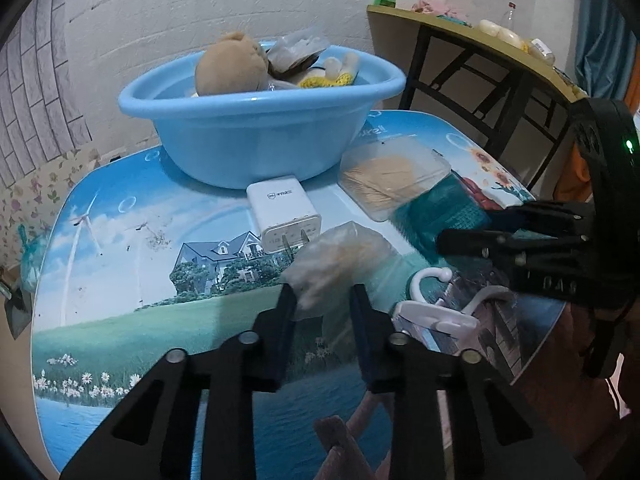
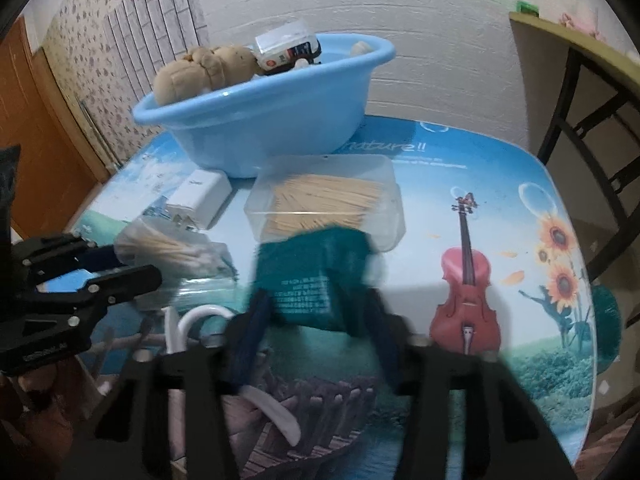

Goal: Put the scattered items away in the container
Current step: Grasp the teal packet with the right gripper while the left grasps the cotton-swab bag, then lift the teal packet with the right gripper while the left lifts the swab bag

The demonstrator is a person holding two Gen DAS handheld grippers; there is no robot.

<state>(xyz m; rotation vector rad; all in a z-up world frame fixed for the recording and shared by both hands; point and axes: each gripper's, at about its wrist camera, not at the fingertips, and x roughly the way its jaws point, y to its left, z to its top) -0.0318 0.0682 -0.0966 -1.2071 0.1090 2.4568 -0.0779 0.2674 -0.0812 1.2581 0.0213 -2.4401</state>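
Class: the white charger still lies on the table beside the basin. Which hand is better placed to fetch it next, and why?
Left. The white charger lies just beyond the left gripper, nearer it than the right gripper. Both grippers already hold something: a clear bag, a teal packet.

This looks like a room in a home. A low table point(image 2: 500, 184) topped with a printed landscape, violin and sunflowers stands against a white-painted brick wall point(image 1: 200, 12); floral wallpaper point(image 2: 92, 40) and an orange wooden door point(image 2: 36, 128) show at one side. A yellow-topped folding table with black metal legs point(image 1: 472, 56) holds household clutter.
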